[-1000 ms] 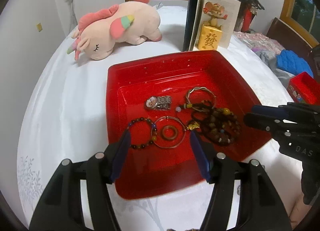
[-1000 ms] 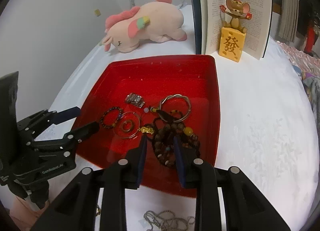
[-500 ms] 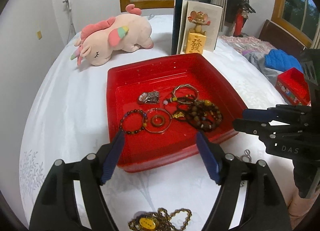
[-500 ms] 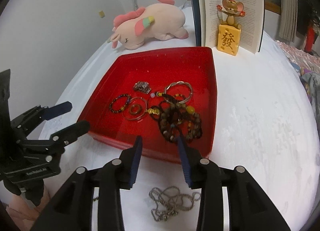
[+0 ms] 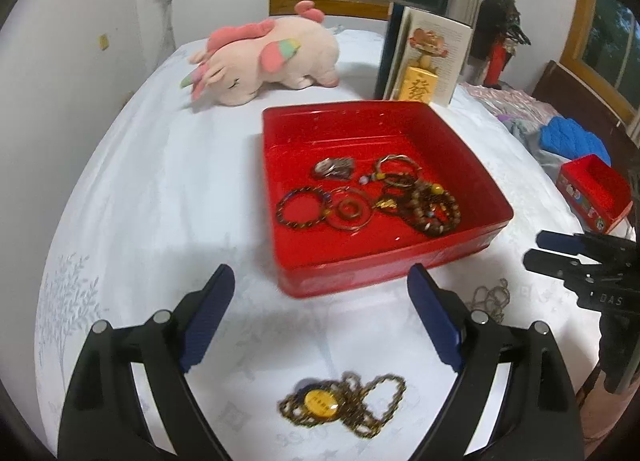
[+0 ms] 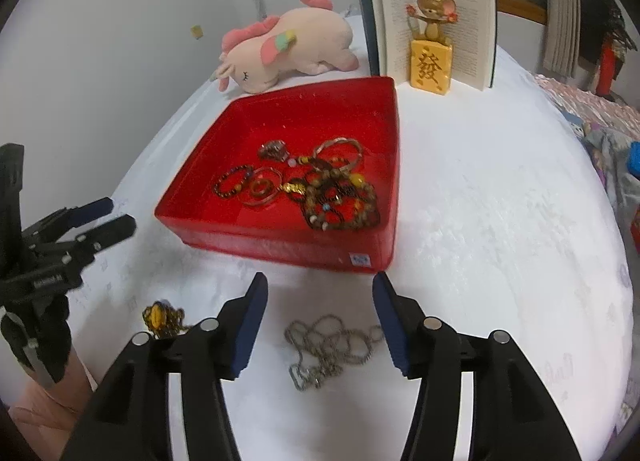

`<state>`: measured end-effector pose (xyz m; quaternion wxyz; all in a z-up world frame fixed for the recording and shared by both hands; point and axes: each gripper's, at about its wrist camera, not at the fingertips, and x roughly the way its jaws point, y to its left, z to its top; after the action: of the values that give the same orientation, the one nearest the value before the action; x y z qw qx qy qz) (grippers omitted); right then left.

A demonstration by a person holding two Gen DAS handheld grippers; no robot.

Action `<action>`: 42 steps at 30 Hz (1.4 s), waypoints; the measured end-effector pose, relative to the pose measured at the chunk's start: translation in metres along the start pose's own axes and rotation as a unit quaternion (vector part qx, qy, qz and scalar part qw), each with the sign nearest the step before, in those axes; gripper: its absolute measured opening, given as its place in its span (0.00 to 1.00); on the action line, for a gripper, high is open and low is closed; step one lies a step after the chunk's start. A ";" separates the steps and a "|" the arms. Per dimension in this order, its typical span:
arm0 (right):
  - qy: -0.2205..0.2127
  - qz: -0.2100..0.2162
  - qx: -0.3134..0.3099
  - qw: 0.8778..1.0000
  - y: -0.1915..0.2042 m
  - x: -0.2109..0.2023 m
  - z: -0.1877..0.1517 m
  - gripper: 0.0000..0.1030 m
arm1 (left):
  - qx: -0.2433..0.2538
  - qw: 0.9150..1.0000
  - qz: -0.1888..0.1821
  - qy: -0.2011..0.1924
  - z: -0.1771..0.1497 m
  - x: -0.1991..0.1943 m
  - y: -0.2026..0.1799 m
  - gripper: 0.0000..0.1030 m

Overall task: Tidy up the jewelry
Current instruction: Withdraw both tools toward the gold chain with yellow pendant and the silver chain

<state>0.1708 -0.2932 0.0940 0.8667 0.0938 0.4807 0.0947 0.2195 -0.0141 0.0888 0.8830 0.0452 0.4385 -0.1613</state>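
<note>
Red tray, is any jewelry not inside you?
Yes, two pieces lie outside the shiny red plastic tray, on the white bedsheet in front of it: a tangled silver chain necklace and a gold chain with a yellow oval pendant.

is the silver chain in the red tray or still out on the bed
Out. The silver chain lies heaped on the white sheet, in front of the red tray, under the opening right tongs.

Pink plush unicorn [image 5: 264, 57], open book [image 6: 434, 27], mouse figurine [image 6: 432, 57], white bedspread [image 6: 500, 189]
</note>
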 end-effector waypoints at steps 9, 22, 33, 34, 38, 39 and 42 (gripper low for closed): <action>0.028 -0.009 0.013 0.999 -0.011 0.009 -0.027 0.61 | -0.015 0.999 0.018 0.030 -0.034 0.000 0.019 0.85; 0.070 -0.017 0.010 0.997 -0.012 0.035 -0.049 0.72 | -0.037 0.997 0.021 0.070 -0.079 0.016 0.026 0.86; 0.079 -0.019 -0.001 0.997 -0.003 0.054 -0.045 0.77 | -0.036 0.995 0.003 0.088 -0.096 0.028 0.012 0.87; 0.080 -0.020 -0.004 0.997 -0.001 0.055 -0.045 0.78 | -0.033 0.995 0.002 0.089 -0.097 0.029 0.009 0.87; 0.086 -0.021 -0.026 0.996 0.011 0.061 -0.046 0.78 | -0.025 0.995 -0.003 0.096 -0.100 0.034 0.002 0.87; 0.087 -0.026 -0.031 0.995 0.014 0.062 -0.047 0.78 | -0.023 0.995 -0.003 0.098 -0.100 0.036 0.000 0.87; 0.087 -0.040 -0.043 0.995 0.021 0.065 -0.050 0.75 | -0.018 0.994 -0.004 0.105 -0.102 0.040 -0.005 0.87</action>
<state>0.1605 -0.2534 0.0206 0.8282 0.0283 0.5527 0.0884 0.1630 -0.0062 -0.0052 0.8321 0.0440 0.5317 -0.1515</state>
